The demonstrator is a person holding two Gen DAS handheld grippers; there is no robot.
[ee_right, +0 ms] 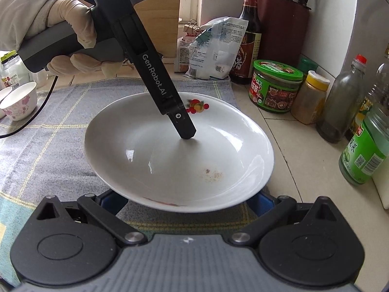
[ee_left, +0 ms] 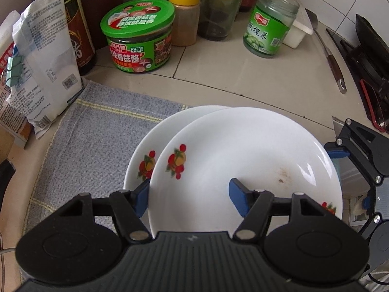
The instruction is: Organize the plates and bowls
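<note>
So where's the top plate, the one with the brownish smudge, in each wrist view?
Left wrist view: the top plate fills the lower centre, lying over a second plate's right side, between the left tool's blue fingers.
Right wrist view: the same plate sits centre frame, its near rim just above the right tool's fingers.
Shared landmark: the green-lidded jar behind it.

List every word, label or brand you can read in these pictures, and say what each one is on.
"GenRobot.AI": left gripper, along its body.
"DAS": same gripper's upper housing; the small lines beneath are too small to read.
"香菇酱": green-lidded jar, on its label; the lid's print is blurred.
"橄榄菜": green-labelled glass jar.
White packet, dark sauce bottle: print too small to read.
</note>
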